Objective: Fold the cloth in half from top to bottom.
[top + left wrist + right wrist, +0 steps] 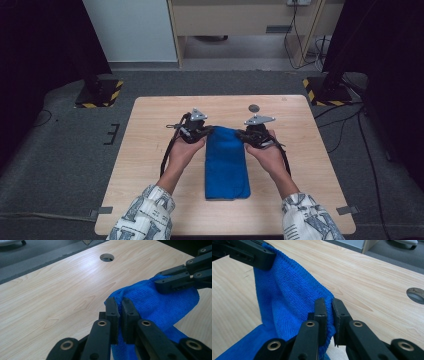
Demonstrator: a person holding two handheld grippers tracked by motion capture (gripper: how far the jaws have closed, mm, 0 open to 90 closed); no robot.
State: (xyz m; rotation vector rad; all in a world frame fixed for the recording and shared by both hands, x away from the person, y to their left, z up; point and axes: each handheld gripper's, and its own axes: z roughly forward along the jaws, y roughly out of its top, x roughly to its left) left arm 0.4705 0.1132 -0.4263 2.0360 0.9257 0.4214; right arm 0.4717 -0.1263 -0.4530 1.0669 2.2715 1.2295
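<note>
The left gripper [206,131] is seen closed on the far left corner of the blue cloth [226,162], the fabric pinched between its nearly shut jaws. Between the two grippers the cloth's far edge is held raised off the worktop [150,150], while the rest lies folded toward the person. The right gripper [243,134] is likewise clamped on the far right corner. Beyond it, a round hole [254,108] is set in the worktop.
</note>
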